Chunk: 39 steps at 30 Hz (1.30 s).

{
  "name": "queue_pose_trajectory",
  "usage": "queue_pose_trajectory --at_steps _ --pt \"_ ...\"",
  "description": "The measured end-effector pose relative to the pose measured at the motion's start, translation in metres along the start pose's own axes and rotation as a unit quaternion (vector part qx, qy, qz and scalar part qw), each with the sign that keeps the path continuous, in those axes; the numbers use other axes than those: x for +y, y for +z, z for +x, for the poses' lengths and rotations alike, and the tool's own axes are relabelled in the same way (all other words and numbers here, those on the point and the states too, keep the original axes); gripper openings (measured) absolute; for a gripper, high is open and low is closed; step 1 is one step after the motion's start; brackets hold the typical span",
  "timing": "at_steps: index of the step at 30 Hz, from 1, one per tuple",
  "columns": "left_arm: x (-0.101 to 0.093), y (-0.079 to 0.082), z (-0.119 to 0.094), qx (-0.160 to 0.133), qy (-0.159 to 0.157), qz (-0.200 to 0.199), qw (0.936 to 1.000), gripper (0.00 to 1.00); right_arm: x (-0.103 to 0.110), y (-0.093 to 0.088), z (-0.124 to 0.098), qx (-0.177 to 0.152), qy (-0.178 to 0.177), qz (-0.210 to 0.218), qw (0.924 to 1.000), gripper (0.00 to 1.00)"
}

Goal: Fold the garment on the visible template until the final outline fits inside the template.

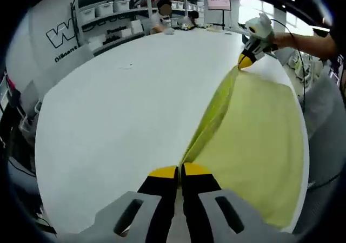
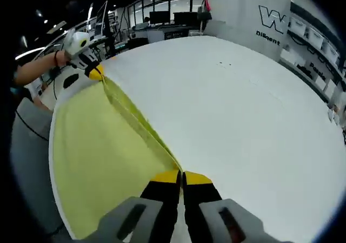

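White tabletop stretches wide across both views, a big pale surface in a bright workshop, and on it lies the yellow-green garment, spread flat along one side of the table, reaching close to its edge. Looking from the left gripper view, the cloth runs along the right of the picture, one long edge lifted into a raised fold line that runs straight from the near jaws up to the far corner. That view brings in shelving stacked with white bins, a wall with large dark lettering, a red-lit digital display, and people seated at the table's far end. Switch to the right gripper view and the garment sits on the left instead, with desks and monitors behind it under glass partitions, and the wall lettering over on the right. Left gripper has its yellow-tipped jaws pressed together on the near end of the lifted edge, cloth pinched between them. Right gripper does the same at its own end, jaws closed on the fabric's edge. Each view catches the other tool far off: the right gripper held by an outstretched arm, and the left gripper likewise clamping the opposite corner, the edge taut between them.
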State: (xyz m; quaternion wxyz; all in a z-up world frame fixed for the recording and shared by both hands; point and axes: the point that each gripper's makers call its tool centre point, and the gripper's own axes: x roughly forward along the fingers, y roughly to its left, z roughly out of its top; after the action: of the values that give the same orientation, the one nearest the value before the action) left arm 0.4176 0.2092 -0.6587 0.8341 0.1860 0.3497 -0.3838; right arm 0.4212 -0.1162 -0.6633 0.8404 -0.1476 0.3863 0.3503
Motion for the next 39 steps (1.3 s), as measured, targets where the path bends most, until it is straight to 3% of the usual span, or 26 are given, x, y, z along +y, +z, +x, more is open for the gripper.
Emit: queue_pose_trajectory --at_steps 2,5,6,8,10,19,20,21,28,34,39 --pt "0.003 0.001 0.0 -0.008 0.012 -0.035 0.9993 0.04 0.001 -0.001 0.0 0.002 -0.001 0.011 0.9999 0.0" --pt "0.009 0.001 -0.001 -0.011 0.033 -0.045 0.9984 0.07 0.001 -0.001 0.0 -0.003 -0.006 0.031 0.9995 0.0" --pt "0.012 0.001 -0.003 -0.013 0.041 -0.046 0.998 0.1 -0.001 -0.001 -0.003 -0.007 -0.017 0.037 0.9992 0.0" --pt "0.011 0.002 -0.009 -0.021 0.047 -0.07 0.9963 0.16 -0.01 0.0 -0.01 -0.017 -0.052 0.042 0.9976 0.09" --pt "0.015 0.006 -0.015 -0.04 0.064 -0.088 0.9933 0.21 -0.007 -0.003 -0.015 -0.02 -0.05 0.062 0.9966 0.09" --pt "-0.012 -0.004 -0.033 -0.058 0.047 -0.124 0.9895 0.21 0.018 -0.024 -0.031 -0.016 -0.044 0.068 0.9965 0.11" --pt "-0.016 -0.008 -0.035 -0.057 0.046 -0.13 0.9888 0.21 0.019 -0.032 -0.035 0.002 -0.054 0.042 0.9977 0.1" --pt "-0.018 -0.01 -0.036 -0.057 0.045 -0.133 0.9885 0.21 0.022 -0.033 -0.036 -0.003 -0.058 0.042 0.9974 0.11" --pt "-0.037 -0.024 -0.043 -0.054 0.046 -0.155 0.9853 0.21 0.039 -0.046 -0.043 -0.004 -0.044 0.063 0.997 0.12" --pt "-0.057 -0.036 -0.049 -0.058 0.037 -0.174 0.9824 0.22 0.063 -0.052 -0.045 -0.027 -0.01 0.102 0.9944 0.12" --pt "-0.074 -0.047 -0.054 -0.053 0.024 -0.19 0.98 0.22 0.074 -0.062 -0.047 -0.026 0.005 0.12 0.9924 0.13"
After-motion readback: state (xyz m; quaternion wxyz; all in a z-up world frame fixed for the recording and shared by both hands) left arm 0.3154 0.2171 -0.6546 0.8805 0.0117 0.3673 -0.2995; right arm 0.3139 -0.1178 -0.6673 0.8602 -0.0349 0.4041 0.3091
